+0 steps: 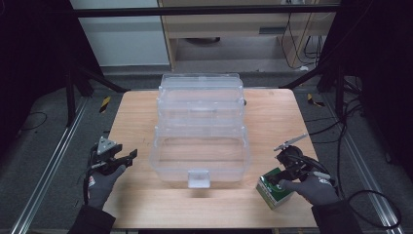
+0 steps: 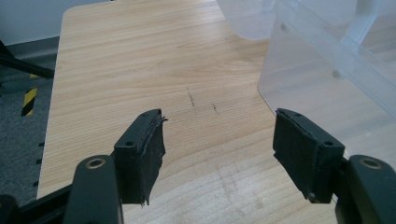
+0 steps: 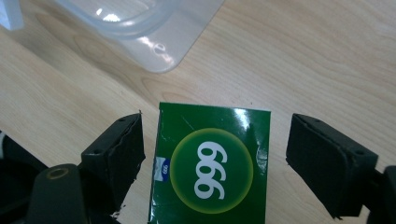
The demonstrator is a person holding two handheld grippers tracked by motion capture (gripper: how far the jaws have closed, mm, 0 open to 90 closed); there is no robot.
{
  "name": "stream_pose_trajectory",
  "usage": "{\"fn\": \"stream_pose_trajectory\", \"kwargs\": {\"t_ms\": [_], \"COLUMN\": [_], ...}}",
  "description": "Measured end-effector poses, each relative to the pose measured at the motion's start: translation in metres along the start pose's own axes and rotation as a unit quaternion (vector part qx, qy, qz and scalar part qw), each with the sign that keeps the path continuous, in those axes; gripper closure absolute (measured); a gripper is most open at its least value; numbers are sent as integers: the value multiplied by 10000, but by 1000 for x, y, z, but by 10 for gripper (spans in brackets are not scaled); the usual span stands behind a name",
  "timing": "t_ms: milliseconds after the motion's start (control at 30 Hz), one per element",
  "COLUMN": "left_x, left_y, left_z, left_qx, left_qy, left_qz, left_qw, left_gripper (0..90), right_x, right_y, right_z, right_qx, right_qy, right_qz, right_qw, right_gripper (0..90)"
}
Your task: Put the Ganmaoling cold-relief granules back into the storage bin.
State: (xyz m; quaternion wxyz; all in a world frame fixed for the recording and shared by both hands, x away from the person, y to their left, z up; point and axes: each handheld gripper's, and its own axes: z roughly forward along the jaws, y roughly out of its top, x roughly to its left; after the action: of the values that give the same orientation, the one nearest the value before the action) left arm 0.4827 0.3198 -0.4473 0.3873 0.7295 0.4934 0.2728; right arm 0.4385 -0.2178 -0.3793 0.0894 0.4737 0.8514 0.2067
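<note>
High view, worktop [image 1: 146,200]: pale wood, with a clear plastic box [image 1: 199,141] standing at its middle, its tiers folded back and its lowest tray open to the front.
High view, left gripper [image 1: 127,157]: held in a gloved hand at the left edge of the worktop, well apart from the clear plastic box, fingers spread with nothing between them.
High view, right gripper [image 1: 273,179]: held in a gloved hand at the right front, over a green carton [image 1: 272,191] that lay on the worktop just right of the box's front corner.
Left gripper view, fingers [image 2: 142,156]: wide apart, only bare wood between them; the wall of the clear plastic box [image 2: 327,70] rose close by the right-hand one.
Right gripper view, green carton [image 3: 212,163]: flat on the wood, a white "999" in a round emblem on its face, lying between the two fingers.
Right gripper view, fingers [image 3: 116,156]: wide, a strip of wood showing between the carton and the right-hand pad; the left-hand one stood just beside the carton's edge, not pressing it.
Right gripper view, box corner [image 3: 154,42]: a rounded clear corner lay beyond the carton, apart from it.
</note>
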Motion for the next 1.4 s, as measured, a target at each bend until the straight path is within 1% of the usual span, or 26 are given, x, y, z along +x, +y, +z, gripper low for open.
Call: {"fn": "stream_pose_trajectory", "kwargs": {"t_ms": [133,200,300,367,500,533,700,800,900,967,1100,1300,1333,1367,1400], "left_x": [0,0,0,0,0,0,0,1,1,0,-1,-1,-1,-1,-1], "left_y": [0,0,-1,-1,-1,-1,-2,-2,-2,-2,-3,-3,-3,-3,-3], "left_z": [1,1,1,2,2,2,3,3,3,4,5,5,5,5,5], "left_qx": [17,22,48,63,66,79,93,100,104,106,134,158,160,164,162], "left_qy": [9,-2,-2,-3,-2,-6,-2,8,3,-2,-11,-16,-13,-15,-13], "left_qz": [27,1,25,31,7,28,37,31,20,37,53,77,79,71,72], "left_qw": [10000,10000,10000,10000,10000,10000,9999,9999,9999,9999,9999,9998,9998,9998,9998], "left_gripper": [327,325,324,322,320,320,318,318,317,316,314,313,313,313,313], "right_x": [2,2,2,2,4,4,4,4,3,3,1,-1,-1,-1,-2], "right_y": [-2,-2,-3,-3,-5,-5,-6,-7,-8,-8,-9,-9,-9,-8,-8], "right_z": [3,4,7,9,14,15,19,22,26,28,33,40,41,42,43], "right_qx": [143,194,273,329,472,496,622,697,734,789,840,1047,1041,1088,1099], "right_qy": [-27,-34,15,7,22,32,21,21,18,28,45,61,70,85,74], "right_qz": [-13,-22,-18,-23,-84,-97,-79,-137,-158,-95,-106,-108,-126,-89,-128], "right_qw": [9999,9998,9996,9995,9988,9987,9980,9975,9972,9968,9964,9944,9945,9940,9938], "right_gripper": [160,155,145,136,114,111,87,80,76,74,77,107,110,113,115]}}
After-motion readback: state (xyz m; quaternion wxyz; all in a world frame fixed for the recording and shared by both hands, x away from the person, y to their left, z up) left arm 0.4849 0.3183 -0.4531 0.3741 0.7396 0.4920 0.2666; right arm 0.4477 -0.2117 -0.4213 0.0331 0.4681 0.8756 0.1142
